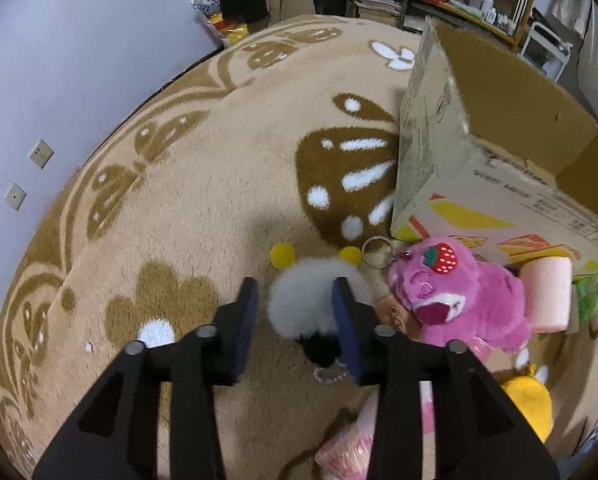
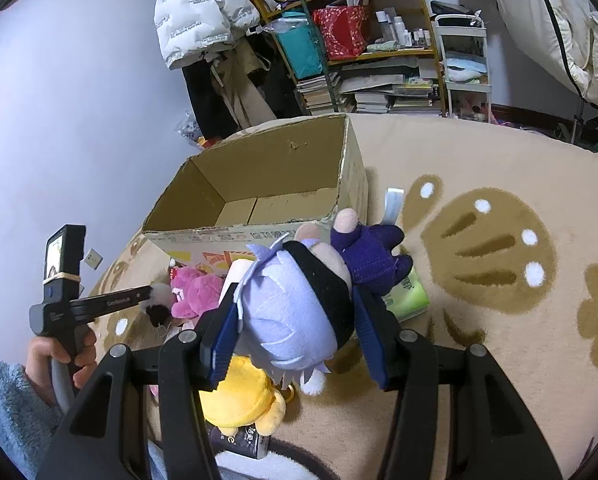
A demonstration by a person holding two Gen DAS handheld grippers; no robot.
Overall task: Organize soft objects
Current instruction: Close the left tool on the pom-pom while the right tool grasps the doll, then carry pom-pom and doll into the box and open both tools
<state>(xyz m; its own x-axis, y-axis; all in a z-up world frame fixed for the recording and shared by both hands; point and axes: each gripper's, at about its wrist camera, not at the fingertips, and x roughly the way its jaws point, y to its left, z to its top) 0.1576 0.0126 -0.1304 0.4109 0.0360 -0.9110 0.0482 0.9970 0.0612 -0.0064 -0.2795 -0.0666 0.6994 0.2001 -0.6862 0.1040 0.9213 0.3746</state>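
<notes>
A white fluffy keychain toy with a black end and two yellow pompoms lies on the butterfly carpet. My left gripper straddles it. A gap shows at the left pad, and the right pad touches the fluff, so the gripper is open. From the right wrist view this gripper shows side-on at the toy. My right gripper is shut on a plush doll with lavender hair, a black band and purple clothes. The doll hangs just in front of the open cardboard box.
The cardboard box stands right of the fluffy toy. A pink strawberry bear, a pink roll, a yellow plush, a metal keyring and a green packet lie by it. A hand holds the left gripper's handle. Shelves line the back.
</notes>
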